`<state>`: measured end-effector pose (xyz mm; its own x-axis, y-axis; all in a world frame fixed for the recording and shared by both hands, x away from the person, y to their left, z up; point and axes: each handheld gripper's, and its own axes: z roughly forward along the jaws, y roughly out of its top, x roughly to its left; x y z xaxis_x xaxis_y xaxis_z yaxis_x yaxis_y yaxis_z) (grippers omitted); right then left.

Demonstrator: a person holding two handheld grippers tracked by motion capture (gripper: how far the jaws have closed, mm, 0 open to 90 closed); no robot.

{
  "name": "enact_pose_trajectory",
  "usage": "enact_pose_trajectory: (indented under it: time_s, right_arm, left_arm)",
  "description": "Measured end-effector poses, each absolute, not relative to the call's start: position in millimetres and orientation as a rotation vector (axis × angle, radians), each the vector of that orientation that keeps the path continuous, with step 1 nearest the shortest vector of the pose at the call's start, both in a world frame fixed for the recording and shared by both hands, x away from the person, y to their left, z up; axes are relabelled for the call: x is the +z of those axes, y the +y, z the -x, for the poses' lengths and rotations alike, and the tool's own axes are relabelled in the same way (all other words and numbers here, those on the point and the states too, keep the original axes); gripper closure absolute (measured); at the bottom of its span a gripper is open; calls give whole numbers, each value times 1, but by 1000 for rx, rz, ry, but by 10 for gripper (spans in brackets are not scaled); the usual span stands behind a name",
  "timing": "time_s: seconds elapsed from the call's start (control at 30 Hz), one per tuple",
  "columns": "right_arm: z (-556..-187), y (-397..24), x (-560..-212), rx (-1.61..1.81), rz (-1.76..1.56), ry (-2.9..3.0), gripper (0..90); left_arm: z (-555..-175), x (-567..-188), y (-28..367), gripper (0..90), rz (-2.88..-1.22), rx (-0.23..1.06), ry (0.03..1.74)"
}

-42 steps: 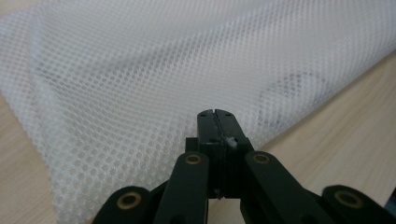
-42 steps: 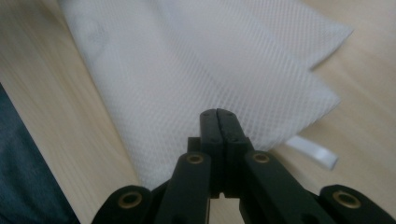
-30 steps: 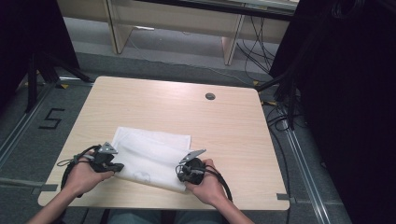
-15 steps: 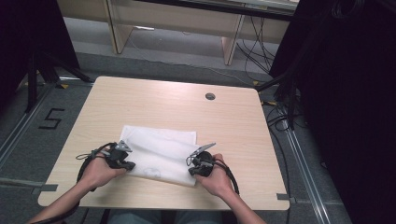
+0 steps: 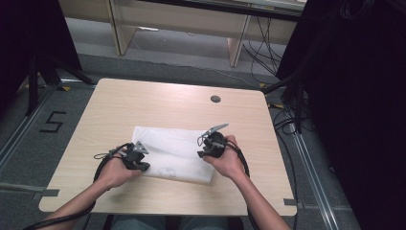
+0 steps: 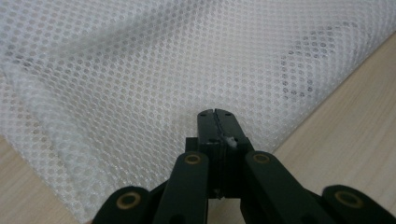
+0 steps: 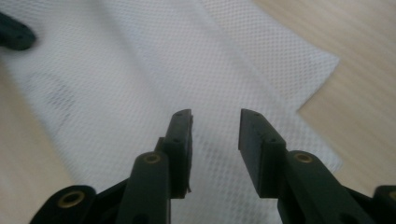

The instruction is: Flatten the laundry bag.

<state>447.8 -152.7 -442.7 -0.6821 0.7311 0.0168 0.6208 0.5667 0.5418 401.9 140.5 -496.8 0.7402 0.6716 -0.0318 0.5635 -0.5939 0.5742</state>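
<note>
While white mesh cloth lies folded flat | left claw pinches it | right claw just spread, nothing between

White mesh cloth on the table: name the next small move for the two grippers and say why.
Probably open the left gripper too. The right gripper has just been opening; nothing sits between its jaws, and it hangs above the white mesh cloth. The left jaws are shut with a wisp of mesh between them at the near edge, so the fold seems laid.

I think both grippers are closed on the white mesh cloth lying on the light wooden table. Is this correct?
Not quite. Only the left gripper is closed on the white mesh cloth. The right gripper has just opened; the right gripper view shows its jaws apart above the cloth, pinching nothing. The light wooden table is right.
</note>
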Motion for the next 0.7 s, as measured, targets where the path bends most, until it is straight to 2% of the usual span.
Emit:
enact_pose_trajectory:
  time_s: [0.2, 0.4, 0.53, 0.7]
  right_arm:
    - [-489, -141, -456, 700, -1142, 2591, 523]
    - [-508, -133, -477, 648, -1077, 2633, 524]
    - [-507, -127, -485, 637, -1044, 2677, 607]
    - [-501, -120, -484, 605, -951, 2721, 828]
  left_arm:
    - [-402, -497, 140, 893, -2368, 249, 927]
    - [-402, -498, 140, 893, -2363, 253, 925]
    - [-402, -498, 140, 893, -2366, 252, 919]
    - [-402, -498, 138, 893, -2364, 257, 928]
